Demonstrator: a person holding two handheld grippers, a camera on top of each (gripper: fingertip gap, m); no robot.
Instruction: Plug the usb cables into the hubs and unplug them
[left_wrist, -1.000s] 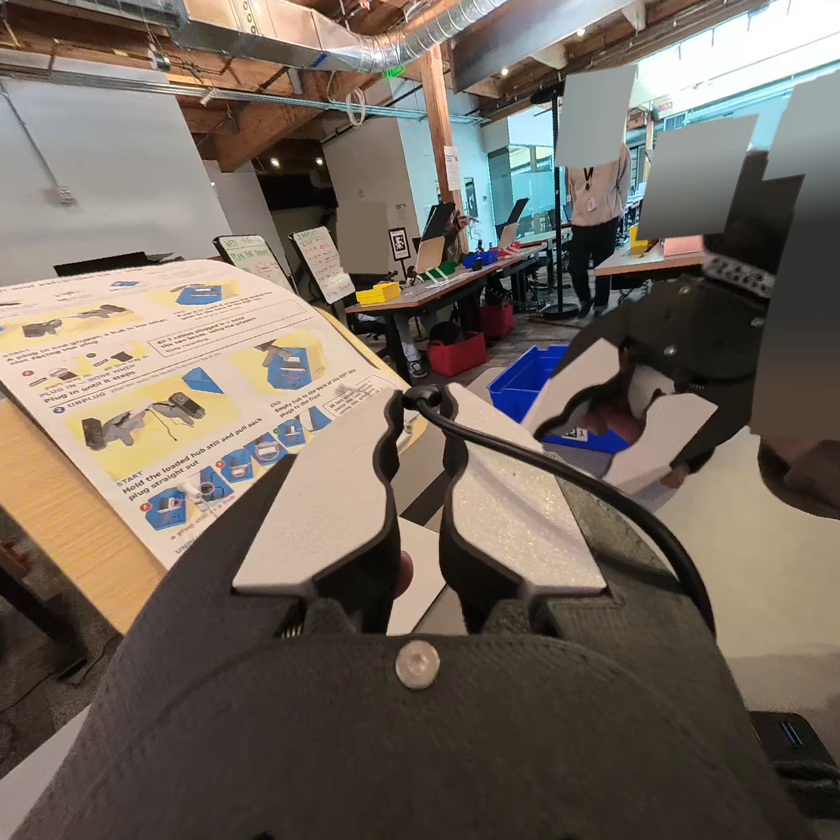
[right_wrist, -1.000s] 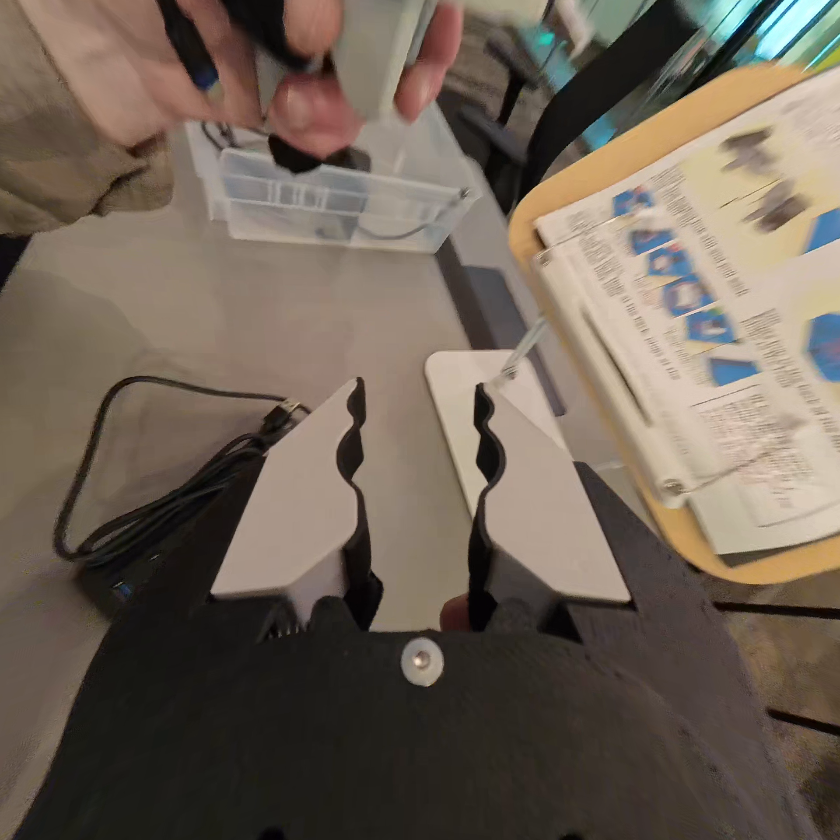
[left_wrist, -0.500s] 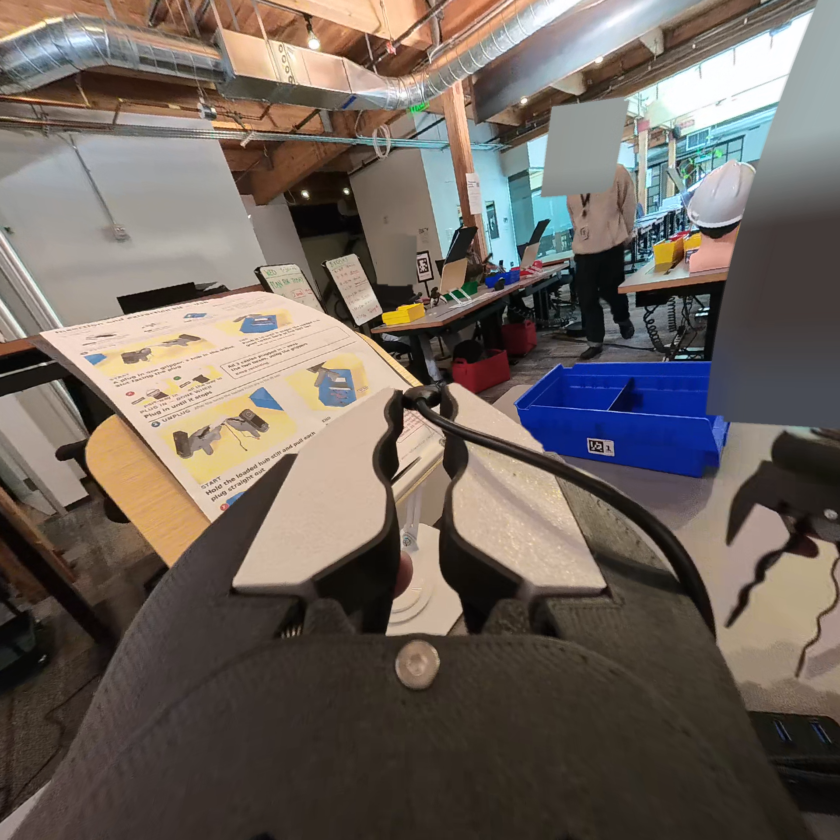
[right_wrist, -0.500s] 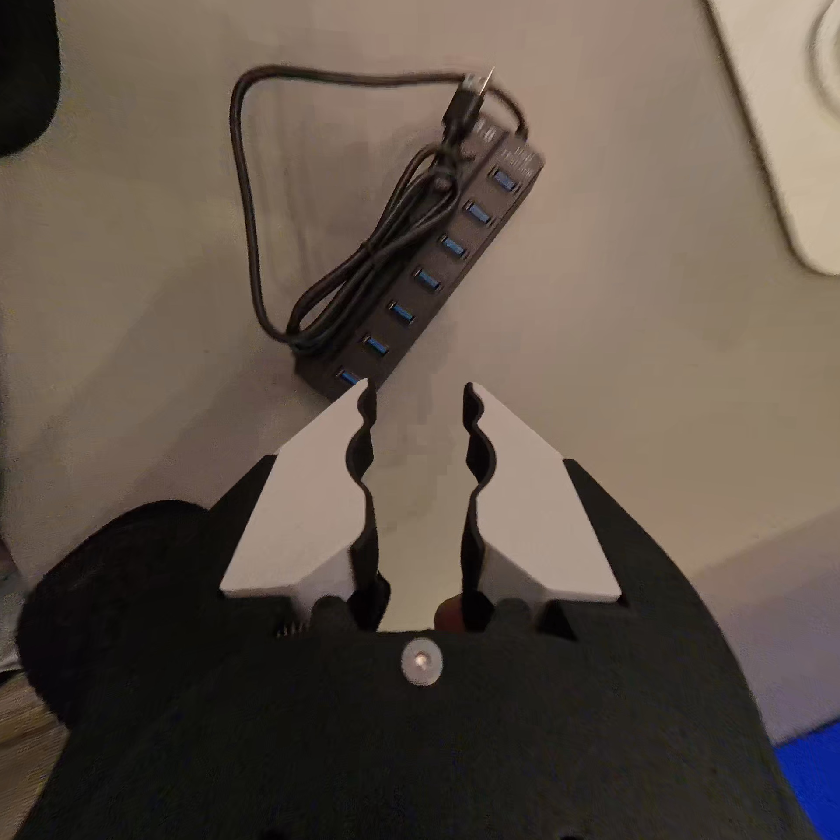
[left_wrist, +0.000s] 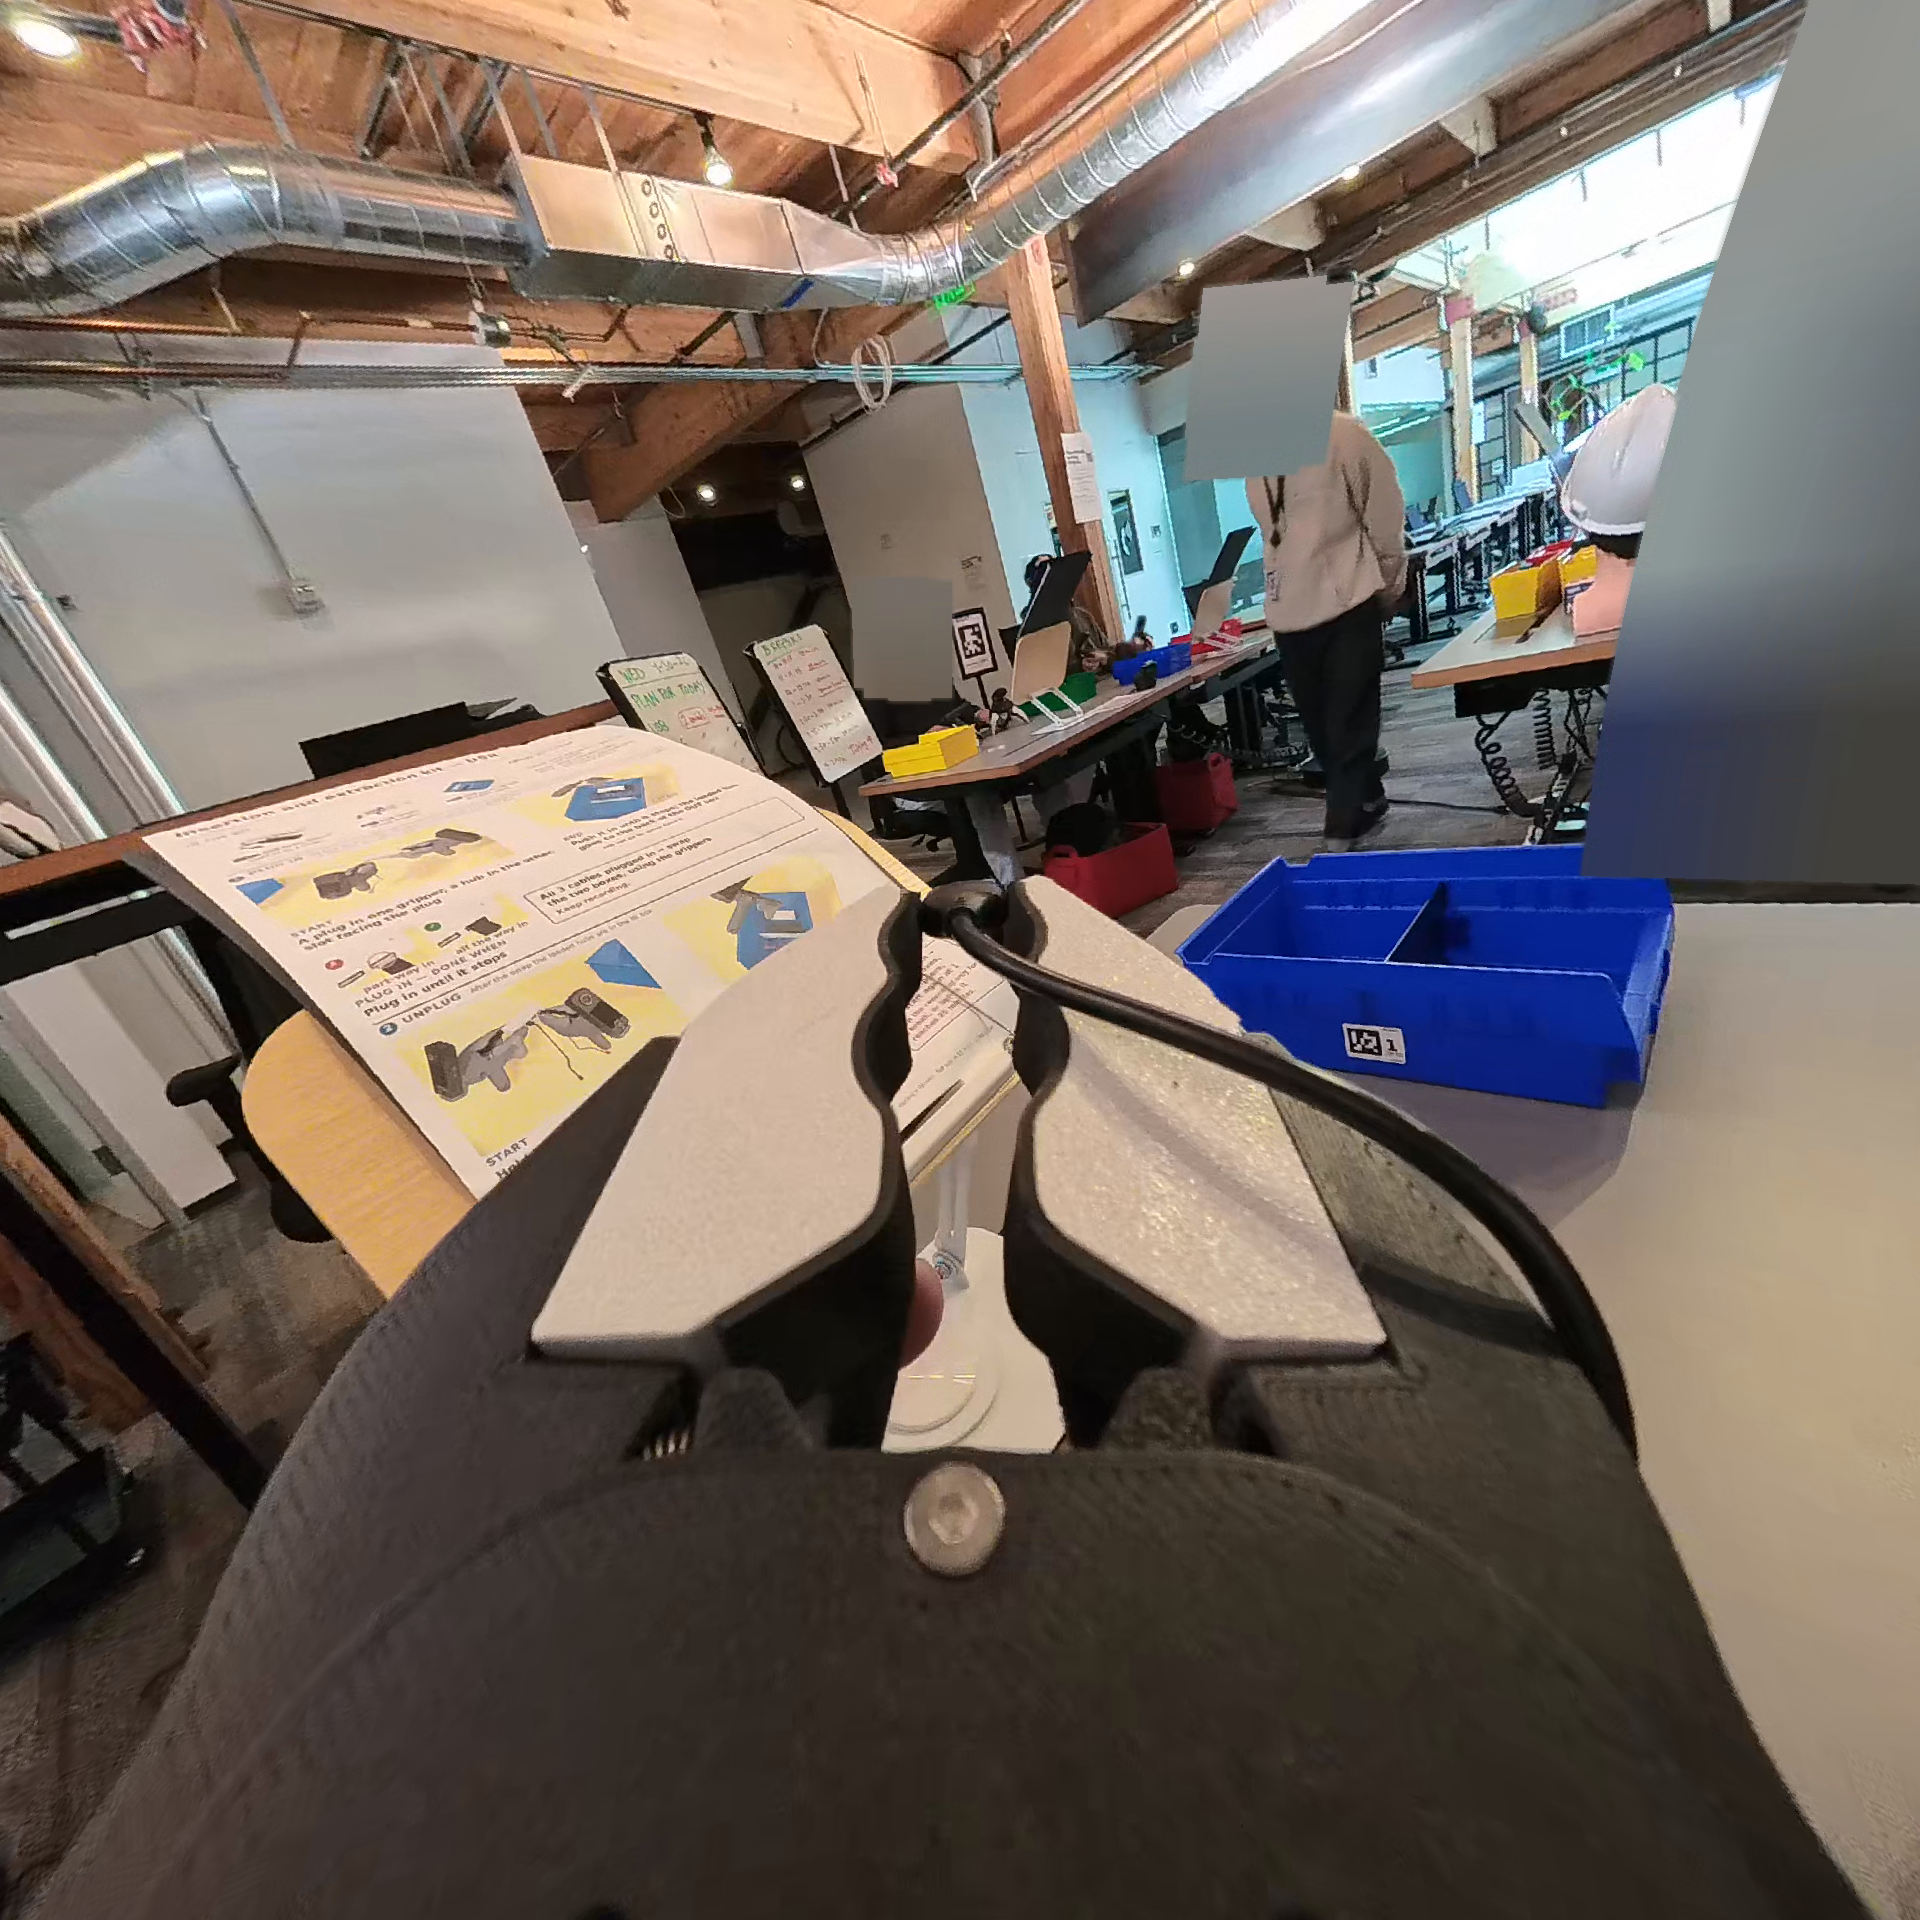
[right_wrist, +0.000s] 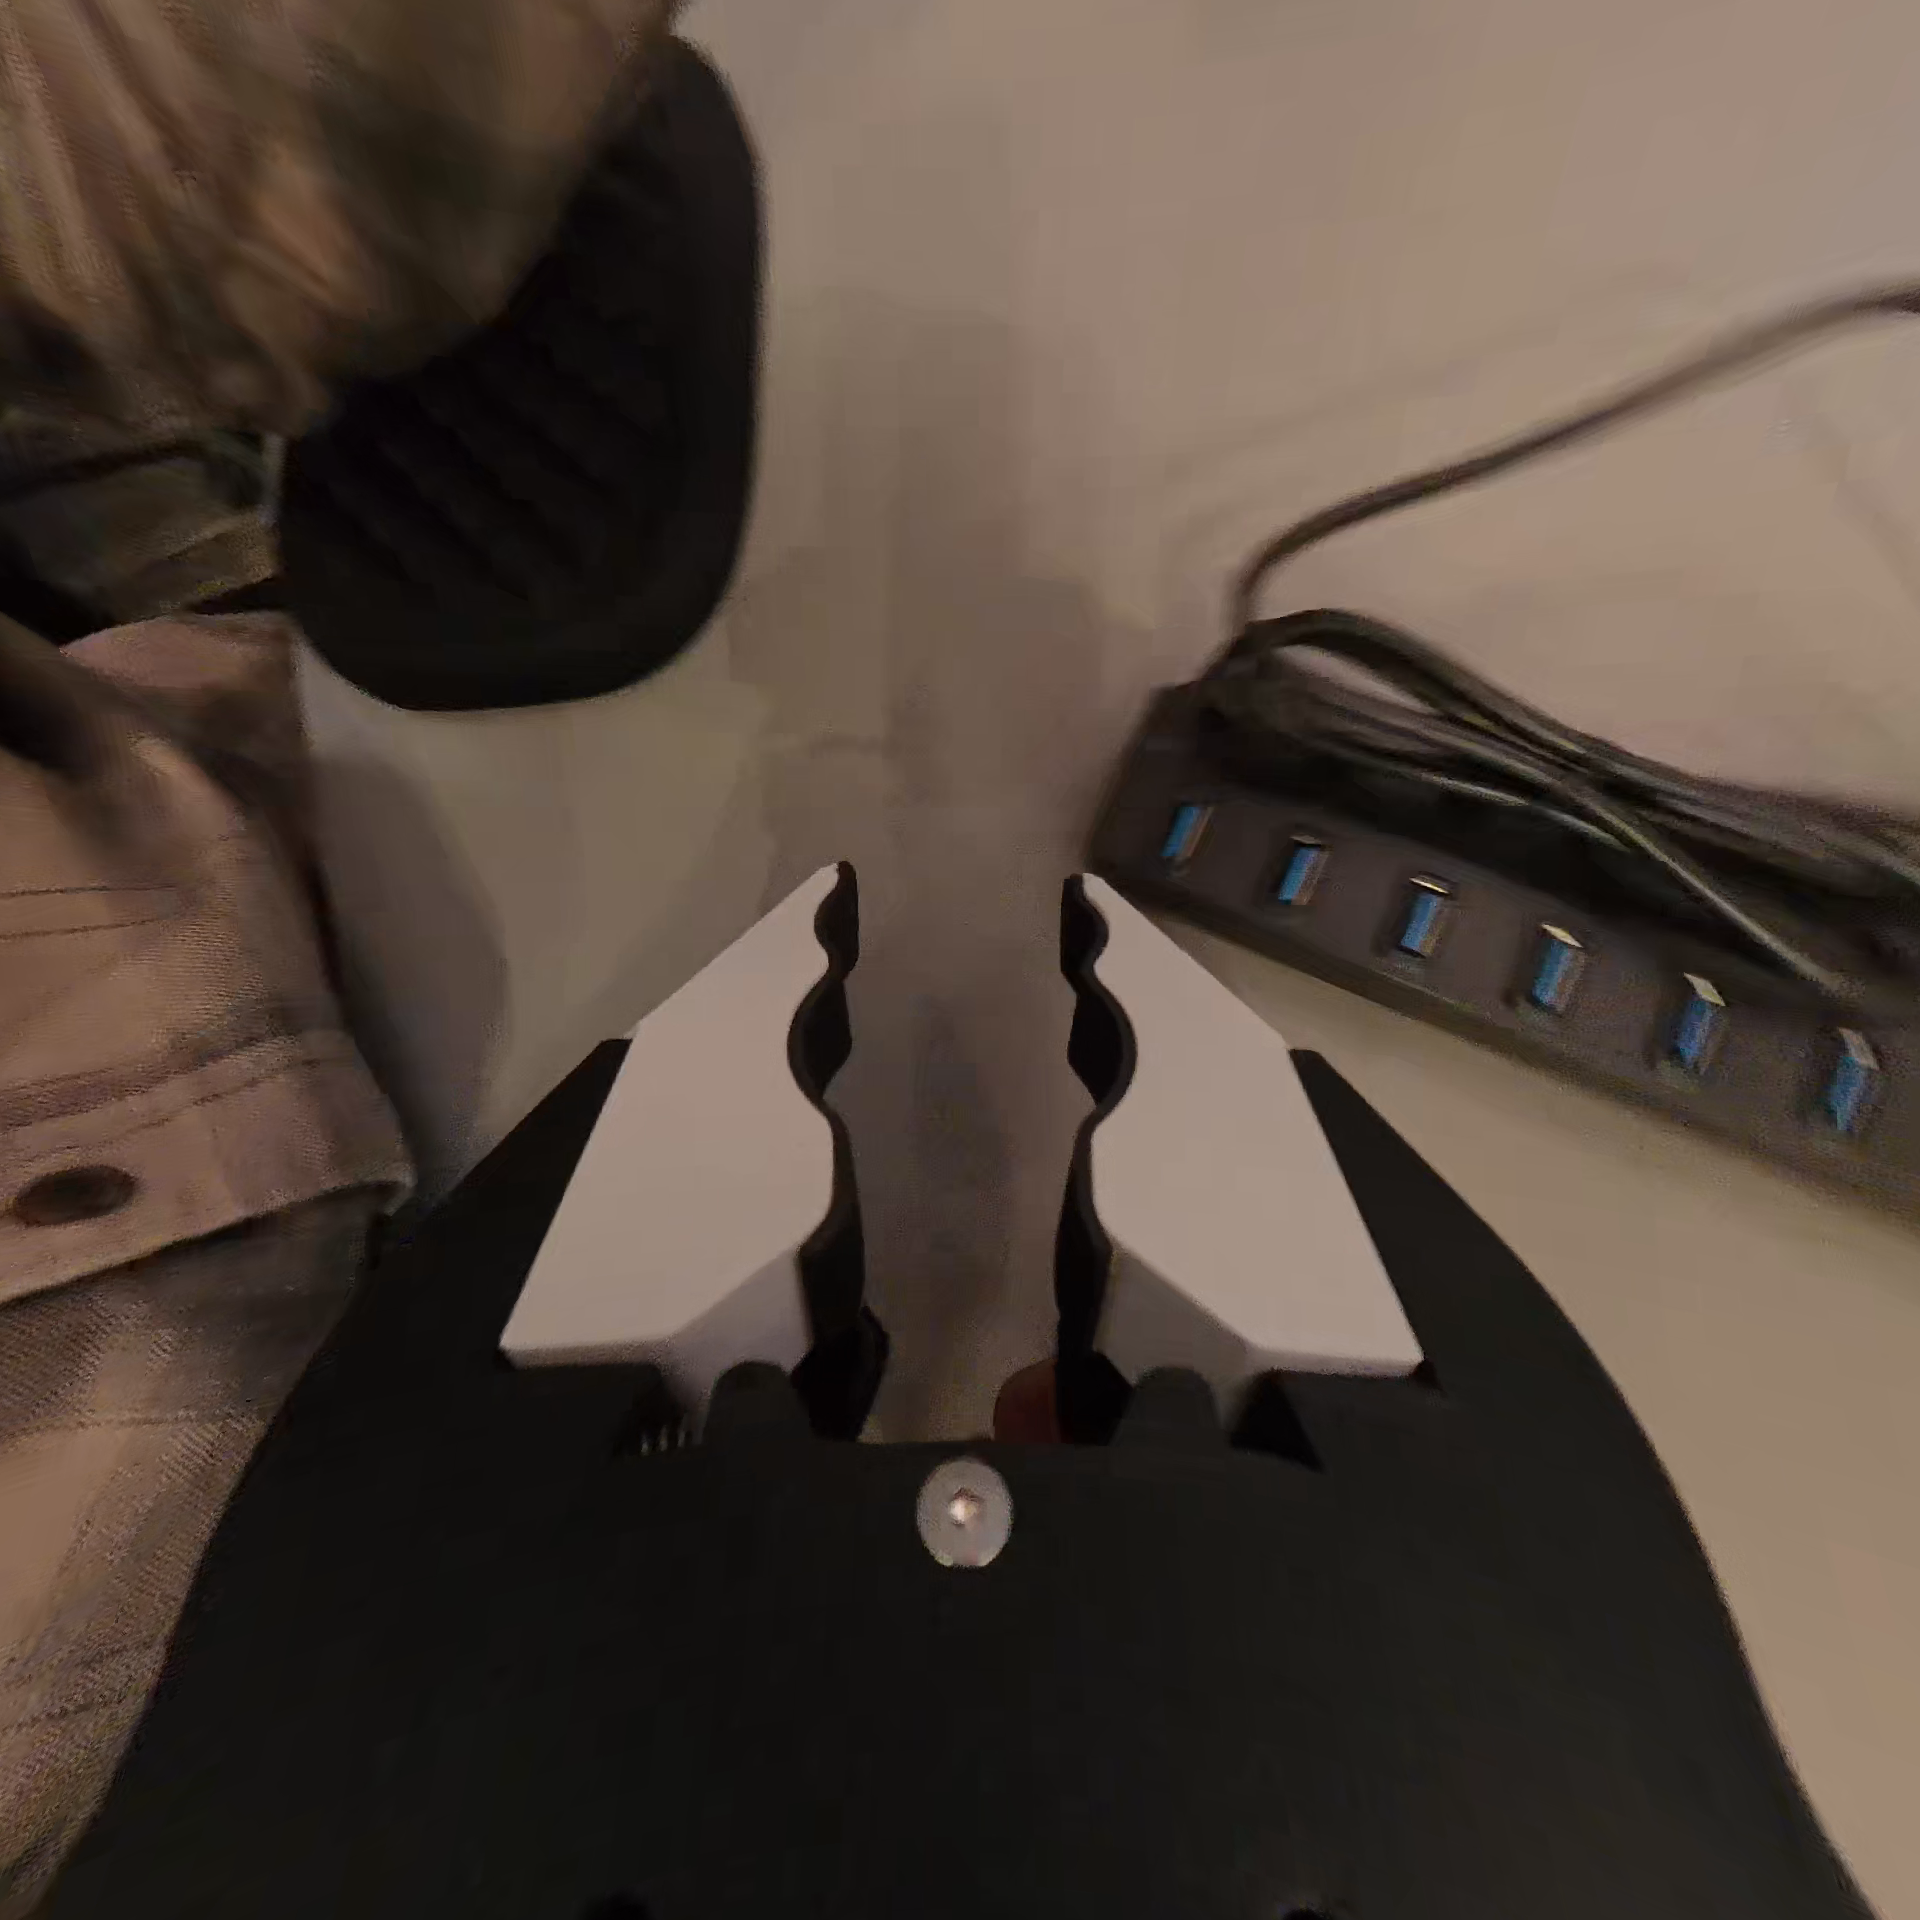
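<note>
Cable end pinched at the tips of my left gripper (left_wrist: 964, 914): the black usb cable (left_wrist: 1247, 1060) runs back over its right finger, while the plug itself is hidden between the tips. My right gripper (right_wrist: 958, 904), jaws parted and holding nothing, now hangs low over the pale table (right_wrist: 1143, 312), tips just beside the near end of the black hub (right_wrist: 1507, 966). Half a second ago the hub lay ahead of those tips; now it sits off to their right, so I judge the grab is yet to come and no plugging has begun. Counted in the blurred right wrist view: one hub, six blue ports showing on its face, one bundle of black cord (right_wrist: 1558, 727) lying along and touching its far edge. Counted in the left wrist view: one blue bin (left_wrist: 1455, 997) with a divider on the table, one instruction sheet (left_wrist: 499, 914) on a tilted board.
</note>
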